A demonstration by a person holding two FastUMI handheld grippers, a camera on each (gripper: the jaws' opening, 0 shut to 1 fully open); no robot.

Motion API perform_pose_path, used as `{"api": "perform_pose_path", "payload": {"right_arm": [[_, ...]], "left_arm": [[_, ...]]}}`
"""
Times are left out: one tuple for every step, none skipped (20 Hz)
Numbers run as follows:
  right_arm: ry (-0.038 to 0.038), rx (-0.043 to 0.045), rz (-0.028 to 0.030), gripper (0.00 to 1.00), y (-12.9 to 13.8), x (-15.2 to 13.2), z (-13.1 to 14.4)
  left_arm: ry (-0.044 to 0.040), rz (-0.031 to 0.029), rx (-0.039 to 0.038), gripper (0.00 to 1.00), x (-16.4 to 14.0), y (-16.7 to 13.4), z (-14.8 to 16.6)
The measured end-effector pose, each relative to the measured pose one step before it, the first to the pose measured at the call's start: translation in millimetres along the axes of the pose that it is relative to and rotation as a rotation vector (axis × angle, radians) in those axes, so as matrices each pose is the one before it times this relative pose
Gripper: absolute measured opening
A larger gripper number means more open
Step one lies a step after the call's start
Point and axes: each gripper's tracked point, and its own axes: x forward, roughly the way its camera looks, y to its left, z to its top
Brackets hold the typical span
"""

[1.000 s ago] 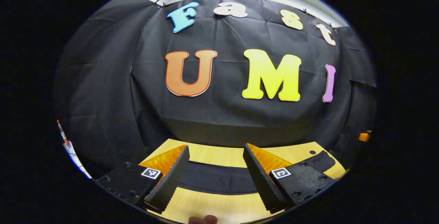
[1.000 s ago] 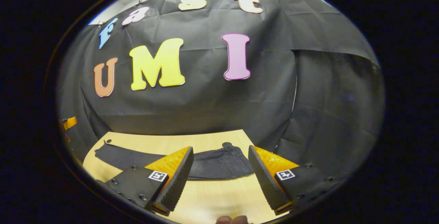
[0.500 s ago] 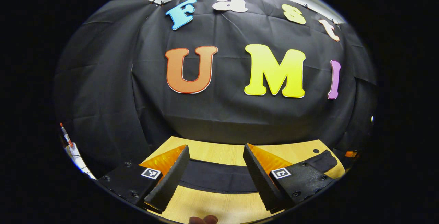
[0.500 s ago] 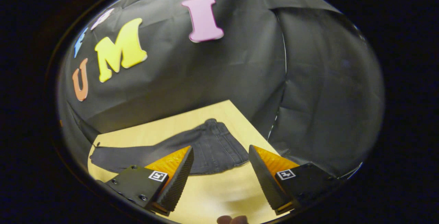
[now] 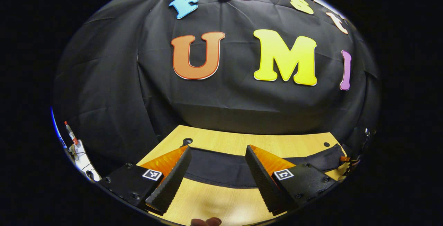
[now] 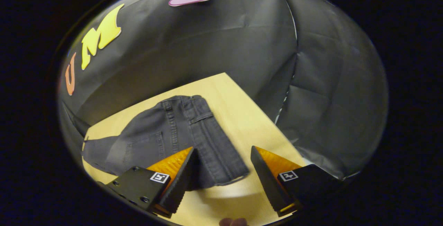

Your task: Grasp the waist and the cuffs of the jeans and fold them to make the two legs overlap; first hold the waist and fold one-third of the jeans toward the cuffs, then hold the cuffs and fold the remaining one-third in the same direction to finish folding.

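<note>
The right gripper's (image 6: 225, 181) 2 fingers stand wide apart with nothing between them, poised above the near end of the waist (image 6: 221, 165) of the dark jeans (image 6: 166, 139), whose waistband edge lies just ahead of the fingertips. The left gripper's (image 5: 216, 181) 2 fingers are likewise spread and empty, hovering over bare wood with a leg of the jeans (image 5: 221, 169) stretched across the view just beyond them. The jeans lie flat on the light wooden counter (image 6: 238, 111), the waist toward its right edge and near the back right corner, the legs running off toward the left edge; a small dark hole (image 5: 326, 144) in the counter top shows near the back edge. Whether the 2 legs already overlap cannot be told for certain. This looks like the approach to the first grasp, no fold yet made. The next move calls for lowering each gripper to the cloth, pinching the waist on the right and the cuffs on the left, taking all layers.
</note>
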Motion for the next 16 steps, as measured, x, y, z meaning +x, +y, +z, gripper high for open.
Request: {"api": "perform_pose_path", "payload": {"right_arm": [[-0.00665, -0.02334, -0.01171, 0.98, -1.78, 1.43, -0.06], [0.00069, -0.00921, -0.00453, 0.98, -1.38, 5.89, -1.48], [-0.00366, -0.02119, -0.01114, 1.00, 2.16, -6.07, -3.82], [0.01135, -0.03534, -0.01115, 0.98, -1.27, 3.04, -0.82], [0.00333, -0.04157, -0.01207, 0.86, 3.06, -0.95, -1.23], [0.02010, -0.03802, 0.00749, 0.84, 6.46, 2.71, -2.84], [-0.00369, -0.03054, -0.02820, 0.62, 0.87, 3.18, -5.15], [0.01010, -0.00115, 0.00049, 0.40, 1.23, -2.04, 1.82], [0.01050, 0.03087, -0.00401, 0.18, -2.25, -4.43, 0.53], [0.01445, 0.06774, 0.01243, 0.22, -0.69, -0.55, 0.21], [0.02804, 0.07985, 0.02040, 0.11, 1.81, -5.62, -0.05], [-0.00747, 0.06472, 0.01815, 0.10, 2.67, -9.80, 4.19], [-0.00559, 0.01122, 0.01389, 0.02, 2.98, 4.10, 7.84], [-0.01951, -0.02365, 0.00525, 0.02, 1.01, -8.19, 7.34], [-0.01926, -0.02388, 0.00741, 0.02, 3.32, -9.03, 10.30], [-0.01568, -0.02088, 0.00836, 0.02, 6.28, -11.81, 9.72]], "left_arm": [[-0.00047, -0.00580, 0.00656, 1.00, 1.15, -1.46, 0.04], [0.00218, -0.00561, 0.00372, 1.00, 1.06, -1.12, -0.19], [0.00392, -0.00347, -0.00263, 1.00, 1.07, -0.48, -0.69], [0.00768, -0.00316, -0.00795, 1.00, 1.30, -0.81, -2.83], [0.00808, -0.00279, -0.01337, 1.00, 0.36, -0.66, -1.71], [0.00959, -0.00149, -0.01161, 1.00, -1.73, -1.10, -1.81], [0.00432, 0.00014, -0.00703, 1.00, -0.54, -0.32, -0.50], [0.00225, 0.00283, -0.00217, 1.00, -0.10, 1.83, -0.36], [-0.00034, 0.00188, -0.00077, 1.00, -0.87, 2.36, 1.26], [-0.00185, 0.00565, -0.00134, 1.00, -2.02, 5.16, -1.06], [-0.00495, 0.00855, -0.00242, 1.00, -1.91, 6.23, 1.31], [-0.00569, 0.01081, -0.00580, 1.00, -2.38, 6.29, 0.03], [-0.00576, 0.01116, -0.00968, 1.00, -1.98, 6.08, 0.88], [-0.00289, 0.01023, -0.01231, 1.00, -1.87, 6.92, 0.42], [-0.00333, 0.01107, -0.01369, 1.00, -0.34, 7.54, -0.85], [-0.00301, 0.00799, -0.01539, 1.00, -2.24, 6.83, -1.22]]}}
